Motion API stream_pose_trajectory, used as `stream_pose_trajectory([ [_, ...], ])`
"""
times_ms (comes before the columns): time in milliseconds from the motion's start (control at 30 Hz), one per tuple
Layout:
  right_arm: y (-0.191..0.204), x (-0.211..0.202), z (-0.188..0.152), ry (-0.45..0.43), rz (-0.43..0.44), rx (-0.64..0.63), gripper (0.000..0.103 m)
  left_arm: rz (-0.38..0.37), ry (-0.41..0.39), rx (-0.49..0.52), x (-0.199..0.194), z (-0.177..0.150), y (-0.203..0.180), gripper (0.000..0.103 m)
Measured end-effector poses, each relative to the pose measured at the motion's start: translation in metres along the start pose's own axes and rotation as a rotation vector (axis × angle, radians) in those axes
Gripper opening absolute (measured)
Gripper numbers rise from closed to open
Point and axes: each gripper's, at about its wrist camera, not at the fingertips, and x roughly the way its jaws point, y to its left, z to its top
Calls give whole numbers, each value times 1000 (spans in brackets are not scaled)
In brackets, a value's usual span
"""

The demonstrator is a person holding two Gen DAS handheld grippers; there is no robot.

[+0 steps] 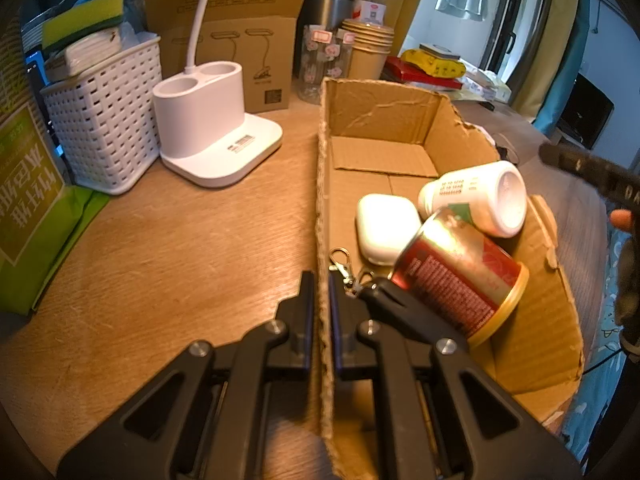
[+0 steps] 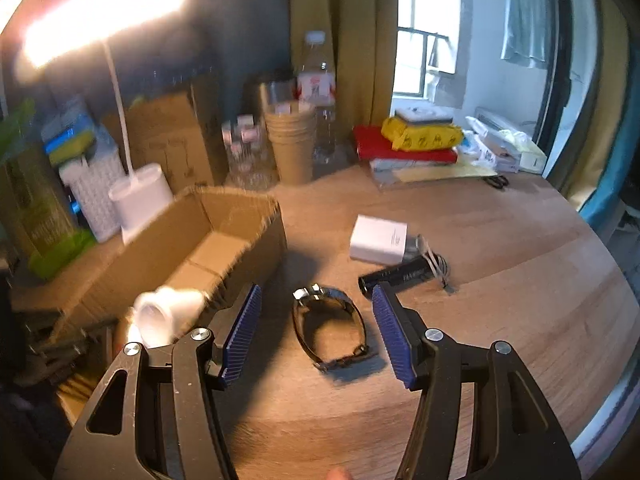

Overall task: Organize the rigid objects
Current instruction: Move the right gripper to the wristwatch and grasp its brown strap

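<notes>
The left gripper [image 1: 321, 280] clamps the cardboard box's [image 1: 560, 320] near wall; a red can [image 1: 460, 280], white bottle [image 1: 476, 196] and white case [image 1: 386, 226] lie inside. The right gripper [image 2: 316, 320], jaws wide, hangs over a wristwatch [image 2: 330, 326] on open wooden desk [image 2: 520, 320]; the black torch's [image 2: 396, 278] lettering is unreadable.

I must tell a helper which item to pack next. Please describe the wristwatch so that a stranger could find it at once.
Start at the open cardboard box on the wooden table. On the bare wood beside it, between the open right gripper fingers, lies the watch. It alone is a shiny metal loop; the white charger and black flashlight lie behind it.
</notes>
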Motion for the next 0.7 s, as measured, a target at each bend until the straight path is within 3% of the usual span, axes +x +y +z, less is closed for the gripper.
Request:
stream_pose_trajectory([
  [33, -1, 3, -3, 9, 7, -1, 79, -1, 0, -2, 0, 0, -1, 8],
  [333, -11, 26, -18, 56, 24, 26, 79, 11, -1, -4, 0, 0, -2, 8],
  [700, -13, 52, -11, 85, 48, 31, 79, 11, 0, -5, 0, 0, -2, 8],
])
